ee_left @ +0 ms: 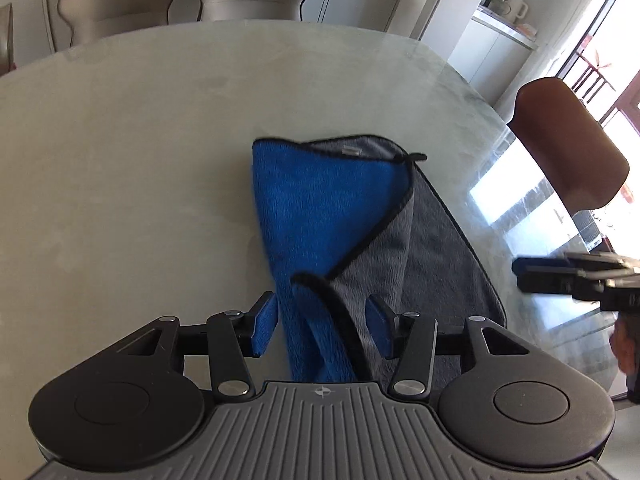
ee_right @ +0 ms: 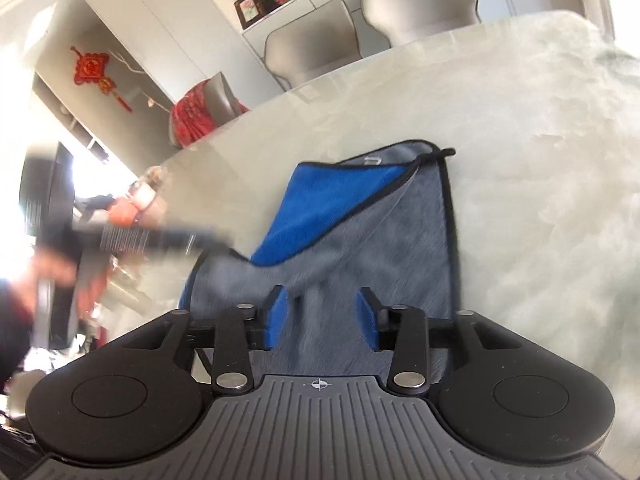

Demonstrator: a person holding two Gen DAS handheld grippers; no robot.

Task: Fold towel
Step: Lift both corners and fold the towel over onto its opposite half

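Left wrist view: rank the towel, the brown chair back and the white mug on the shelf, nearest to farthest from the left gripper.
1. towel, between the left gripper fingers.
2. brown chair back, right, past the table edge.
3. white mug, far upper right on the shelf.

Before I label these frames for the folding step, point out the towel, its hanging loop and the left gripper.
towel point(ee_left: 304, 200), left wrist view, blue upper layer.
hanging loop point(ee_right: 440, 155), right wrist view, black cord at the far corner.
left gripper point(ee_left: 322, 326), left wrist view, midway between its blue pads.

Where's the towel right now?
The towel lies partly folded on the pale table, directly ahead of both cameras, its near end between the open fingers of the left hand-held gripper.
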